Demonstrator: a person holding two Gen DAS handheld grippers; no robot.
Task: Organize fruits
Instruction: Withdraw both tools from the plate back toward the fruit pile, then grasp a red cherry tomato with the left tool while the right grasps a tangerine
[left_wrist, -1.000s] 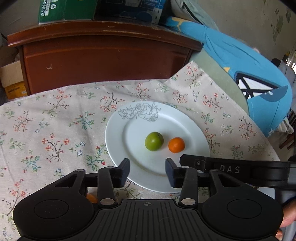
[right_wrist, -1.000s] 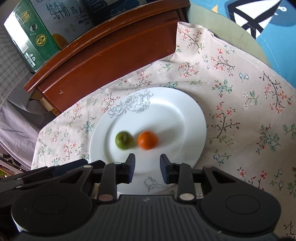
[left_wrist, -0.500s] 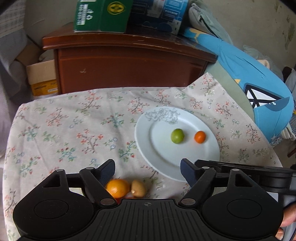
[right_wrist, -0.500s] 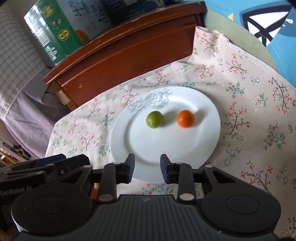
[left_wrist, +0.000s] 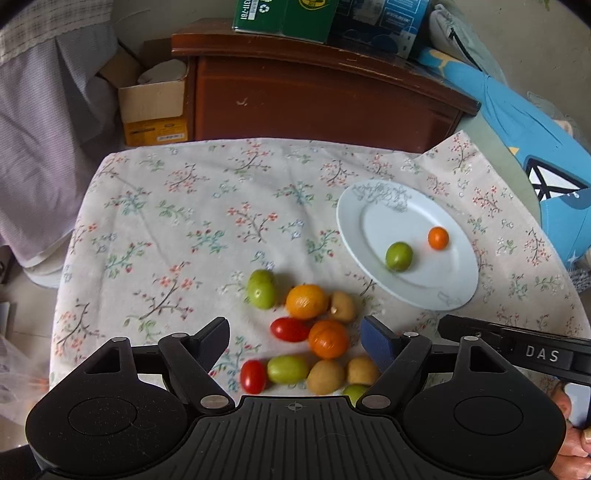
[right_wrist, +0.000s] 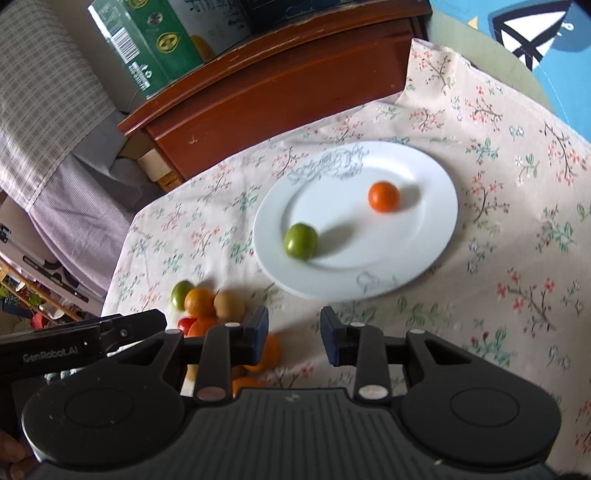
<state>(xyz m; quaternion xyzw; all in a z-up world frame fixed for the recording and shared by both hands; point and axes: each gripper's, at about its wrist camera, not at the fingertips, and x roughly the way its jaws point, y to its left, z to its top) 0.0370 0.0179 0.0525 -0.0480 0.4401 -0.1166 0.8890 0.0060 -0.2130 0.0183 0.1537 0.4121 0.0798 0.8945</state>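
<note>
The left gripper (left_wrist: 295, 341) hangs with fingers spread wide, empty, above the pile of fruit (left_wrist: 310, 332) near the desk's front edge. The right gripper (right_wrist: 294, 334), fingers narrowly apart and gripping nothing, hovers just short of the plate (right_wrist: 436, 236). Bare cloth (left_wrist: 166, 221) lies left.

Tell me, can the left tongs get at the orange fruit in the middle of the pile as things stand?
Probably yes. The left tongs are open wide and empty, and the orange fruit lies right between the fingers, nothing covering it. But a red tomato and a yellow fruit crowd it, so the fingers may bump them.
</note>
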